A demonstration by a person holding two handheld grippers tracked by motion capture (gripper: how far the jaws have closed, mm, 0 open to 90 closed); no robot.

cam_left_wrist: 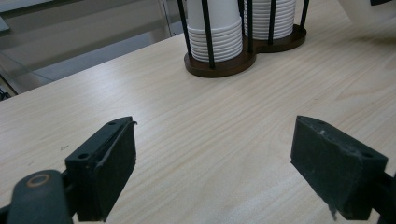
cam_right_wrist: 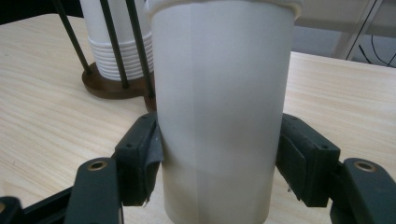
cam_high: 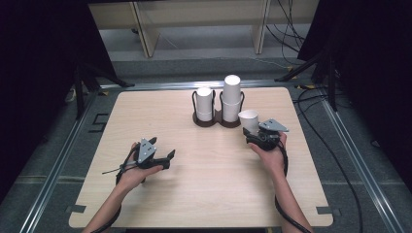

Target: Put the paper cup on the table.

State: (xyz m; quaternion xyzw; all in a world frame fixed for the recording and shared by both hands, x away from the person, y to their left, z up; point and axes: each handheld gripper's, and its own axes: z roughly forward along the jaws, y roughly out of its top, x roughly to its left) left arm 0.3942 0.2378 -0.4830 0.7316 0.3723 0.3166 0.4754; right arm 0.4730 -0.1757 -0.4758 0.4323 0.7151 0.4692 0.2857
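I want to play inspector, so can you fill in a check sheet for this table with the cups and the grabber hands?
Surface: pale wooden table, bare around the stand.
Job's things: one white paper cup held upright, mouth up; a dark two-ring stand holds two stacks of white cups, the right stack taller.
Clutter: nothing seen.
Grippers: right gripper is shut on the cup, a pad on each side; left gripper is open and empty, low over the table.
Cables: a black cable runs along the right forearm; more cables lie on the floor.
Surroundings: dark curtains at both sides, pale shelving behind.
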